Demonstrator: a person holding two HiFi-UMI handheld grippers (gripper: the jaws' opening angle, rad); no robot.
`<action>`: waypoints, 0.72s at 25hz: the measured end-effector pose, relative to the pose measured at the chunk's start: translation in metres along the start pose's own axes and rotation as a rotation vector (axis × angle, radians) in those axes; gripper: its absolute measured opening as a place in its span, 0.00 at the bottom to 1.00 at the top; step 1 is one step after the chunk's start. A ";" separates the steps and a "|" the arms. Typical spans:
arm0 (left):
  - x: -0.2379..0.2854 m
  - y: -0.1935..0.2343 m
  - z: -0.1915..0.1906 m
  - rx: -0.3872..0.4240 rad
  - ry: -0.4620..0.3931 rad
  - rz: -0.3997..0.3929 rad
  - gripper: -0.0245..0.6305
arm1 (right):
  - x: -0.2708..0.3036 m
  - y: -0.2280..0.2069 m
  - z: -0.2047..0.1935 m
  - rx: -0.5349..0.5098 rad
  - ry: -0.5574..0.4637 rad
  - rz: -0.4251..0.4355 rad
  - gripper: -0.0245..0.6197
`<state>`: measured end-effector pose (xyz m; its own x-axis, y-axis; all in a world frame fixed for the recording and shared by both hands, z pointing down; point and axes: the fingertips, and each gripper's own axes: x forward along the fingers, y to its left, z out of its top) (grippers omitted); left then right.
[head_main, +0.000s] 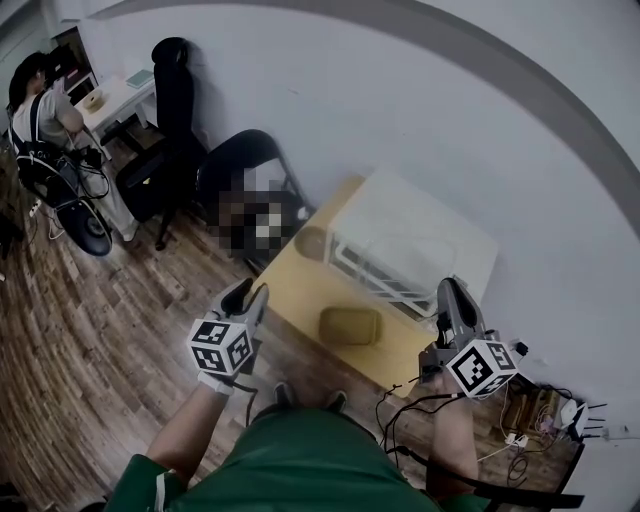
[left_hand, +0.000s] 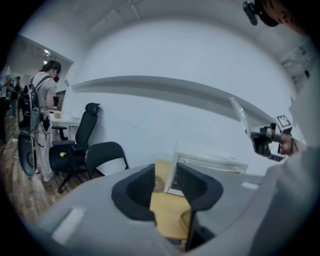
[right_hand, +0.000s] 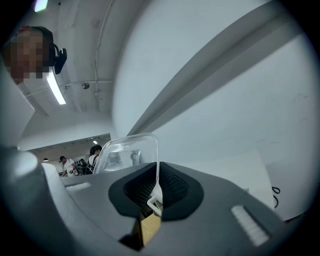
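A: Right gripper, what is it on?
B: Its jaws are clamped on the edge of a clear plastic lid. The lid stands upright out of them, held in the air over the near right end of the yellow table.
A: And the left gripper?
B: Jaws apart, raised at the table's near left side. A tan container sits on the table between the two, just near of a white rack.

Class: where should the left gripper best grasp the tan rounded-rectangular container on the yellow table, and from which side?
Probably the near long rim of the tan rounded-rectangular container, from above: it lies flat and low, and the left gripper hangs open above.
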<state>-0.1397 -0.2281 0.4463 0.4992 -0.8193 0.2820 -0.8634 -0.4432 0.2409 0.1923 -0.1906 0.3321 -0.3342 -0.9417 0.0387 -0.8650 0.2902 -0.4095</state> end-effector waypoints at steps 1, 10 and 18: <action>0.001 0.000 0.001 0.000 -0.001 -0.001 0.24 | 0.000 0.000 0.004 0.001 -0.009 0.001 0.06; 0.002 0.003 0.028 0.016 -0.054 0.020 0.24 | -0.002 -0.001 0.022 -0.015 -0.046 0.008 0.06; -0.007 0.010 0.059 0.044 -0.124 0.047 0.26 | 0.000 -0.003 0.021 -0.022 -0.043 0.009 0.06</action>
<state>-0.1560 -0.2487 0.3920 0.4475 -0.8772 0.1740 -0.8895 -0.4165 0.1881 0.2025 -0.1947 0.3139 -0.3263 -0.9452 -0.0041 -0.8699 0.3020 -0.3899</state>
